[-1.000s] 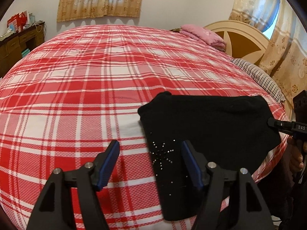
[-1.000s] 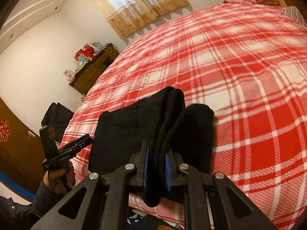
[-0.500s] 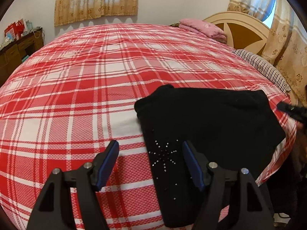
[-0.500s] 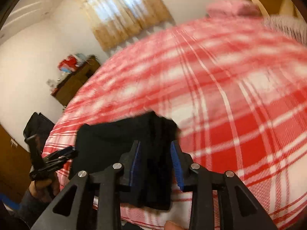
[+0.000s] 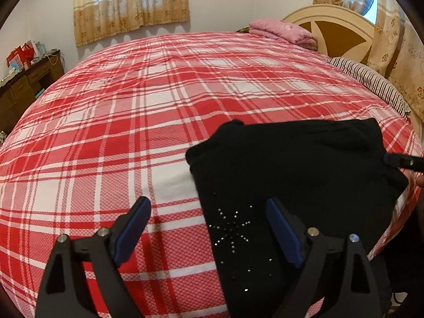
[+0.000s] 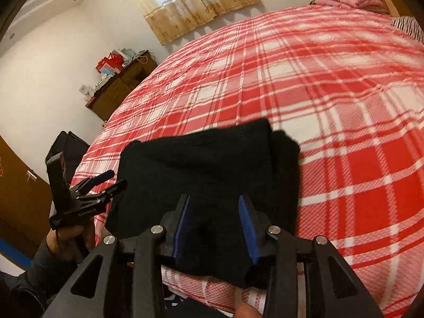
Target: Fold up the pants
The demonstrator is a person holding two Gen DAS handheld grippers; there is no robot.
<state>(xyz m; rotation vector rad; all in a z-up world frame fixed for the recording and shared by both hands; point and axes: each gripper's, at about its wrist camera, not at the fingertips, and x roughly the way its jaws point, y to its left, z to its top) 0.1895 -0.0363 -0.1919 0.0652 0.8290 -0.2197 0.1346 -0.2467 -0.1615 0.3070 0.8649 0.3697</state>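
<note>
Pants (image 5: 291,175) lie folded at the bed's (image 5: 159,106) near edge; both claws are opening empty, left claw (image 5: 208,228) wide, right claw (image 6: 216,224) narrower. Release step, probably; next, a final tidy or withdrawal.

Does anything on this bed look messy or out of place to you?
Mostly tidy. The black pants lie folded near the edge of the plaid bedspread, but one end hangs over the bed's side, and in the right wrist view the layers on one side do not line up evenly. Nothing looks spilled or damaged.
</note>
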